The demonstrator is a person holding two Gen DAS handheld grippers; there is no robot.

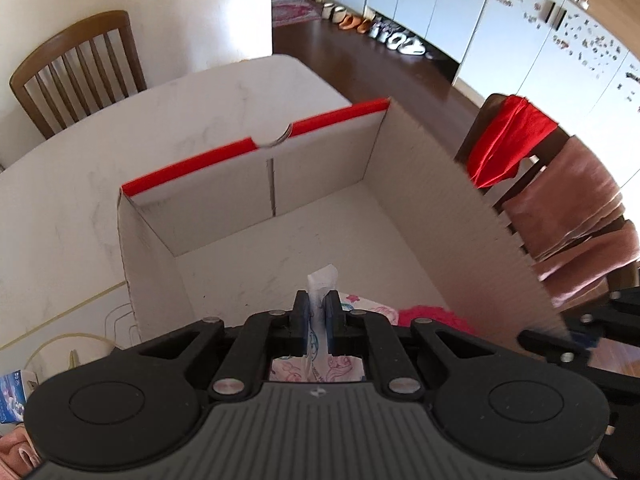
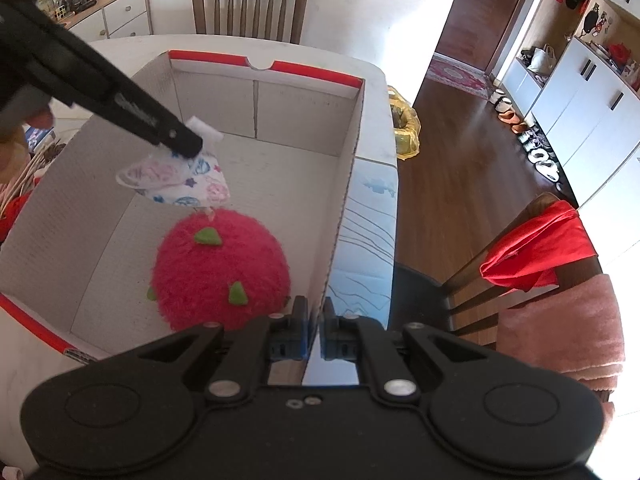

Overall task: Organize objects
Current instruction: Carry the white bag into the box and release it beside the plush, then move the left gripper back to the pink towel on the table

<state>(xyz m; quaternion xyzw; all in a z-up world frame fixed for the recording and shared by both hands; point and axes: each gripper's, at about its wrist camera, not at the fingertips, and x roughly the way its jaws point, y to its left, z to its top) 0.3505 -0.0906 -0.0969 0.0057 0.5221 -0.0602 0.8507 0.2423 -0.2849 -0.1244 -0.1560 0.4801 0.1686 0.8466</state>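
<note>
Left tongs (image 2: 192, 142) pinch printed fabric mask (image 2: 180, 184) above fuzzy red ball (image 2: 220, 272).

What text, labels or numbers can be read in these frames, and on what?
None can be read.
Blue carton at the table edge: print too blurred.
Box, strip by its red rim: print too small.
Patterned pack in the left gripper: cartoon pictures only, no legible words.
Fridge magnets: too small.

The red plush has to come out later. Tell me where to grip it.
Grip the red plush ball from above, pinching the fuzzy pile at its crown. It is round and wide, lying on the box floor near the right wall, so its sides are crowded.
</note>
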